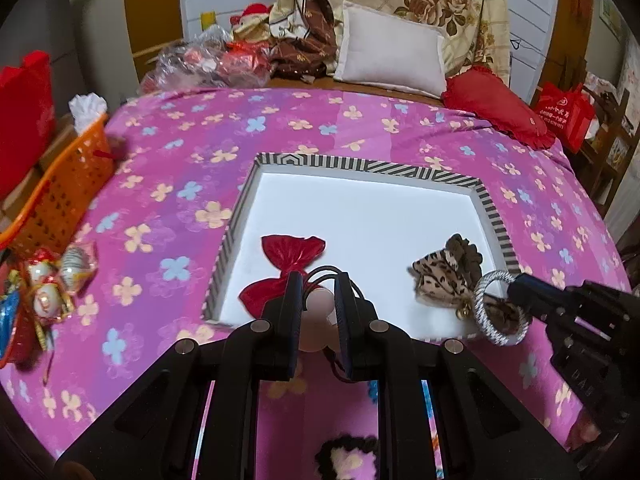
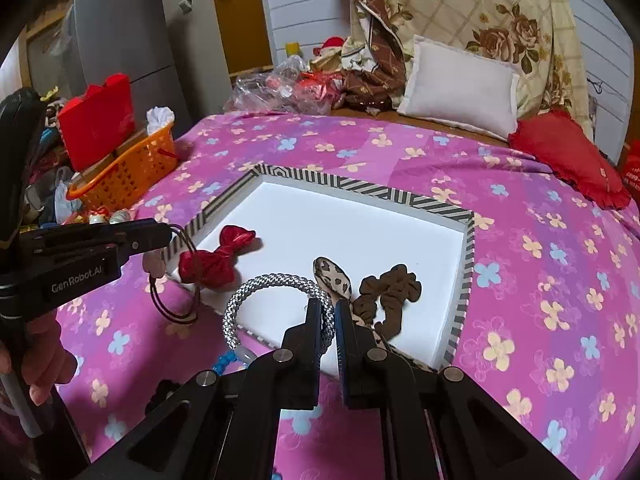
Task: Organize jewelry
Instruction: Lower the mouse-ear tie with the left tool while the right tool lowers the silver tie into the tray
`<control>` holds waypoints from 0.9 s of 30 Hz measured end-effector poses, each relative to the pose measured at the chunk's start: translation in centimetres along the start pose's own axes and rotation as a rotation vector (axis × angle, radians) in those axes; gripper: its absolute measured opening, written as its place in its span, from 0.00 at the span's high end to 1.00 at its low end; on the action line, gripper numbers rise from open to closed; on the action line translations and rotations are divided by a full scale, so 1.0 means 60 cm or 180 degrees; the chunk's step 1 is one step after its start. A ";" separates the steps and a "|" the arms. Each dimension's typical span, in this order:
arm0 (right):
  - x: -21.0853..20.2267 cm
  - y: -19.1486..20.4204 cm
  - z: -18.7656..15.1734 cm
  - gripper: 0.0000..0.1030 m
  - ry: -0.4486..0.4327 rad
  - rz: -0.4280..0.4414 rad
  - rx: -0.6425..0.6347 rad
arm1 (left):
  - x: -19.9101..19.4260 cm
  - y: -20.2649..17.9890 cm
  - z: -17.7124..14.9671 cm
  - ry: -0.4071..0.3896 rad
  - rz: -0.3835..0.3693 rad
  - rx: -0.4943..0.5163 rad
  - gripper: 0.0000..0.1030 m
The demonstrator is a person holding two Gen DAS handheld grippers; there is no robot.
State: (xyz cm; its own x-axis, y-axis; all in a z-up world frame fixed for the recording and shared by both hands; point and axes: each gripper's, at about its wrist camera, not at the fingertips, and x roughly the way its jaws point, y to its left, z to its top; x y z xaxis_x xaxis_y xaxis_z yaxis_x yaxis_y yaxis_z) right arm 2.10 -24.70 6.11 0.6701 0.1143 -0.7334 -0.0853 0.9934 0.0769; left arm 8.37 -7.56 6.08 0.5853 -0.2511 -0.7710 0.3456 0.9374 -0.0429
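Jewelry and hair pieces are being gathered into a striped tray [image 2: 466,280] on a pink flowered bedspread [image 2: 540,248]. A red bow [image 2: 216,258] lies at the tray's near-left corner, and a leopard-print tie [image 2: 334,278] with a brown scrunchie [image 2: 390,288] rests along its near edge, toward the right corner, apparently already sorted.

The right gripper [image 2: 329,316] has its jaws clamped on a silver braided ring [image 2: 276,282], pinching one side so that the loop stands up over the tray's near edge. That hold looks chosen to carry the ring clear of the rim and let it fall flat on the white floor once the jaws part.

The left gripper [image 1: 317,292] is closed on a thin dark elastic with a pale pink charm [image 1: 318,312], the loops dangling below the fingers, just outside the tray's near-left corner and beside the bow. Held high by its band, the piece should clear the rim as well.

An orange basket [image 1: 60,196] of oddments sits off the bedspread's left edge, with foil-wrapped trinkets [image 1: 52,280] beside it. A dark furry piece [image 1: 348,456] lies on the bedspread below the left gripper, seemingly awaiting its turn.
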 end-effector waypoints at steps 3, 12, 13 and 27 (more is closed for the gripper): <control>0.023 0.004 0.003 0.94 0.0068 0.0021 -0.0013 | 0.022 -0.001 0.008 0.0052 0.0001 -0.0036 0.86; 0.109 0.012 0.016 0.94 0.0284 -0.0010 -0.0021 | 0.101 0.020 0.010 0.0282 0.0101 -0.0171 0.86; 0.115 0.013 0.017 0.94 0.0298 -0.0015 -0.0022 | 0.109 0.022 0.009 0.0309 0.0103 -0.0188 0.86; 0.176 0.011 0.012 0.94 0.0464 -0.0106 -0.0042 | 0.156 0.030 -0.001 0.0435 0.0138 -0.0201 0.86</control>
State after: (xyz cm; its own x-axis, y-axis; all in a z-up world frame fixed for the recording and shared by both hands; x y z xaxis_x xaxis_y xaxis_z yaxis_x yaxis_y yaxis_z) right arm 9.66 -22.82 -1.08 0.5586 0.0776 -0.8258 -0.0752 0.9963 0.0427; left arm 14.44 -8.23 -1.25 0.4918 -0.1789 -0.8521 0.2728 0.9611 -0.0444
